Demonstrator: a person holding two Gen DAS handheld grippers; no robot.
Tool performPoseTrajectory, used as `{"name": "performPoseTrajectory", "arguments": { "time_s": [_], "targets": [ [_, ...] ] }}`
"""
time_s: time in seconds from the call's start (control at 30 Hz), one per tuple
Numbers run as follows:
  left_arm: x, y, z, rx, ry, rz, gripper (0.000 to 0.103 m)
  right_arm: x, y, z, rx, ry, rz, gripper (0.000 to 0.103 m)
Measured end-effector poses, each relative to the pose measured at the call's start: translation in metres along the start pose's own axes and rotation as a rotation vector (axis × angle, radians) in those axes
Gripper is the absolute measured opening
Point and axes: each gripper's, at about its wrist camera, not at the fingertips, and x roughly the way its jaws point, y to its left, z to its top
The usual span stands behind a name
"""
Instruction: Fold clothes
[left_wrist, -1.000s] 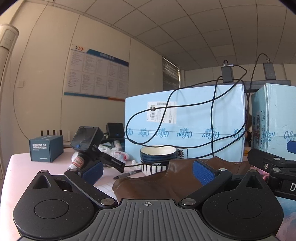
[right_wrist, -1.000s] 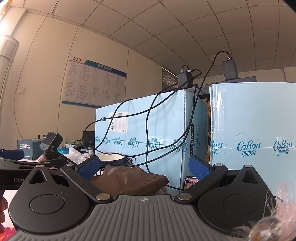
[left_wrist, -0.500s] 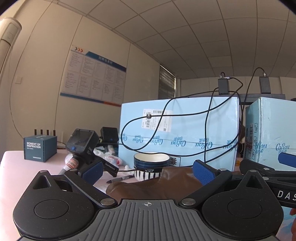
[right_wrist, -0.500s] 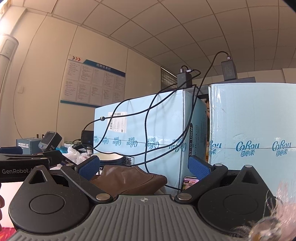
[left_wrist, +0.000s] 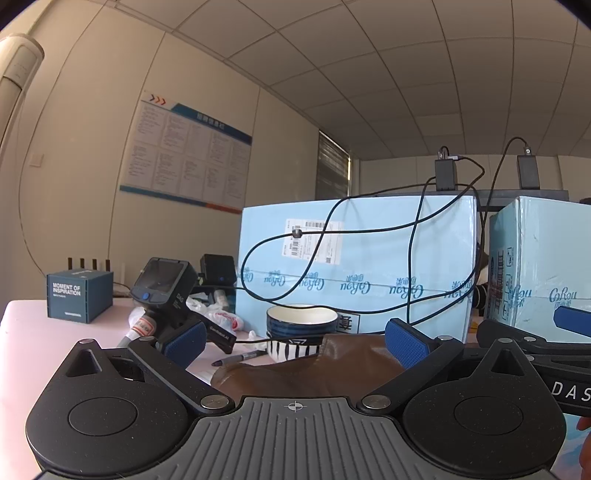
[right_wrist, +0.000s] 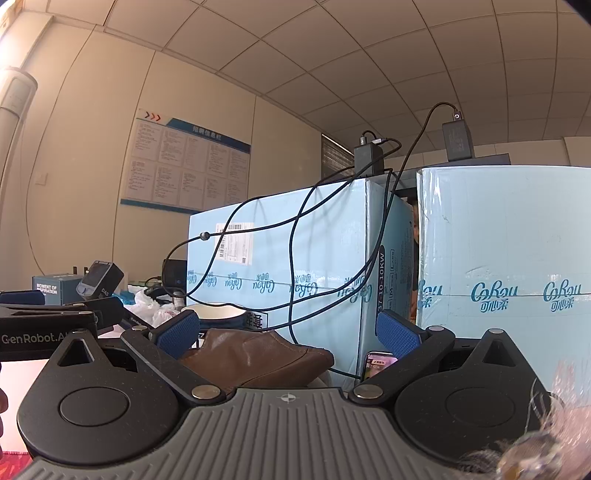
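A brown leather-like folded item (left_wrist: 310, 369) lies on the pink table just ahead of my left gripper (left_wrist: 293, 338), which is open and empty. The same brown item (right_wrist: 255, 356) shows ahead of my right gripper (right_wrist: 286, 328), also open and empty. Both grippers are held level above the table and look toward the boxes. The right gripper's body (left_wrist: 535, 350) shows at the right edge of the left view; the left gripper's body (right_wrist: 44, 328) shows at the left of the right view. No other clothing is in view.
Two tall light-blue cartons (left_wrist: 354, 266) (right_wrist: 502, 258) with black cables stand behind. A blue-and-white bowl (left_wrist: 301, 321), a pen (left_wrist: 240, 357), a spare gripper device (left_wrist: 162, 291), plastic bags, a small blue box (left_wrist: 77, 295) and a phone (right_wrist: 378, 363) lie on the table.
Both views have shifted only slightly. The left view has tilted up a little, then back down. Both grippers stay open and empty.
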Motion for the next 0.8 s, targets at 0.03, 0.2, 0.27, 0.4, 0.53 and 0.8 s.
{"name": "performPoseTrajectory", "arguments": {
  "time_s": [0.03,0.2,0.27,0.4,0.53,0.8],
  "targets": [
    [-0.0003,0.0,0.0002,-0.001,-0.001,0.0,0.103,0.0001,0.0001,-0.0001,-0.001,0.0,0.0,0.103],
    [-0.0007,0.0006,0.0001,-0.001,-0.004,0.002,0.103,0.0,-0.0001,-0.0003,-0.002,0.001,0.001,0.103],
    [-0.0011,0.0007,0.0001,-0.002,-0.005,0.003,0.103,0.0,0.0001,-0.0001,-0.002,0.001,0.001,0.103],
    [-0.0009,0.001,0.0,-0.002,-0.007,0.003,0.103,0.0001,0.0003,-0.0002,-0.002,0.002,0.001,0.103],
    [-0.0013,0.0009,-0.0001,-0.001,-0.006,0.005,0.103,0.0002,0.0001,-0.0001,-0.003,0.003,0.002,0.103],
    [-0.0024,0.002,-0.0004,-0.008,-0.011,0.004,0.103,0.0008,0.0005,-0.0001,-0.006,0.005,0.001,0.103]
  ]
}}
